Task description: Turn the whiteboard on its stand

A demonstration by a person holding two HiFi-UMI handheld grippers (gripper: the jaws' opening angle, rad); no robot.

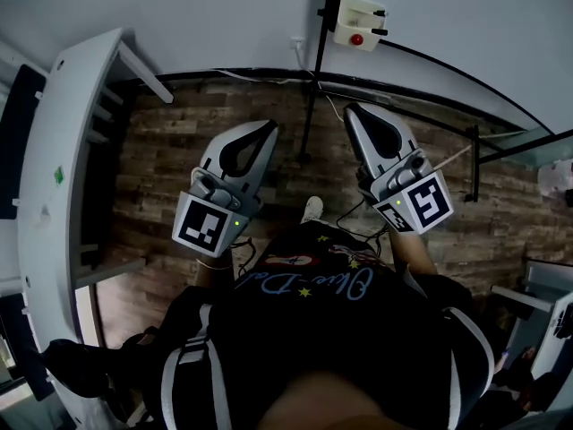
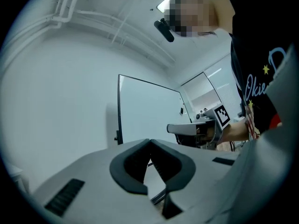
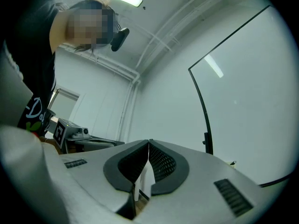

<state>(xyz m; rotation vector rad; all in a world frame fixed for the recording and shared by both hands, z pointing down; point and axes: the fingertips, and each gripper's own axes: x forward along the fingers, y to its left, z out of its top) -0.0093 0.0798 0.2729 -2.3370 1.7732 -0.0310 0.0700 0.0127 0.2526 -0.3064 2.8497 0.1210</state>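
Whiteboard (image 2: 149, 113) upright on stand, ahead of both grippers, not touched; black-framed left edge faces them.
Left gripper (image 1: 268, 127): jaws pressed together, nothing between.
Right gripper (image 1: 352, 111): jaws pressed together, nothing between.
Both held side by side over wood floor (image 1: 161, 159).

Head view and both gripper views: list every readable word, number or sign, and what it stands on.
Black T-shirt: cursive print with stars, creased, not reliably readable.
Marker cubes, left gripper and right gripper: square patterns, no letters.
Whiteboard: blank.
Wall box with red button: no legible label.
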